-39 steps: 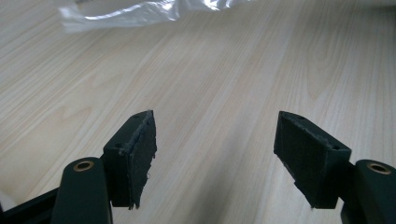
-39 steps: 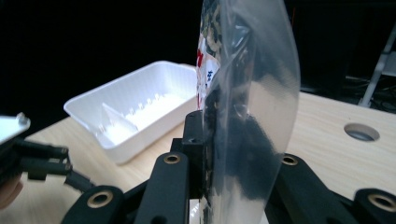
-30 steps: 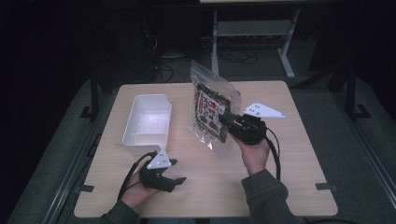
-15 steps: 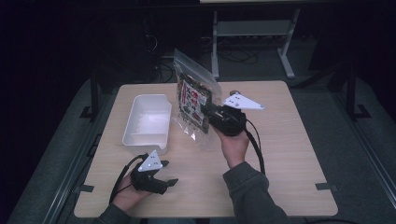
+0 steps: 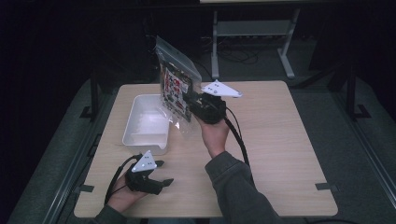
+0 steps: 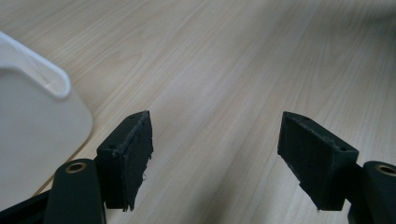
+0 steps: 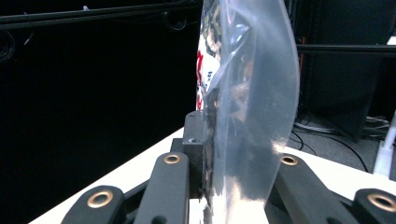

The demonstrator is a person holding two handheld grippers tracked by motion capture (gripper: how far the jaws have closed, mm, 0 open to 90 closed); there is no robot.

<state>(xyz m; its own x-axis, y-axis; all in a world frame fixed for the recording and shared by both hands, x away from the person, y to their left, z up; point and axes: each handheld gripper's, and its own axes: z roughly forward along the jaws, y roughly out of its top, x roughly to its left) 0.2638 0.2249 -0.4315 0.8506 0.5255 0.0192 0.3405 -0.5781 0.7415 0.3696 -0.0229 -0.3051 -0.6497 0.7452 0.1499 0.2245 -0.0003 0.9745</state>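
A pale wooden table stands before a metal-framed stand, perhaps shelving, cables beneath.

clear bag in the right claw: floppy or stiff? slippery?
Probably semi-floppy: the plastic bag stands nearly upright from the right claw, but its film bows and wrinkles in the right gripper view. Likely light, since one edge grip holds it clear of the table. Possibly slippery: the film looks glossy.

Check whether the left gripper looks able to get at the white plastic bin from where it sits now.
Probably yes. The left gripper is open, holds nothing, and rests on the light wooden table just short of the white plastic bin, whose rounded corner shows beside its jaws. Bare tabletop lies between them.
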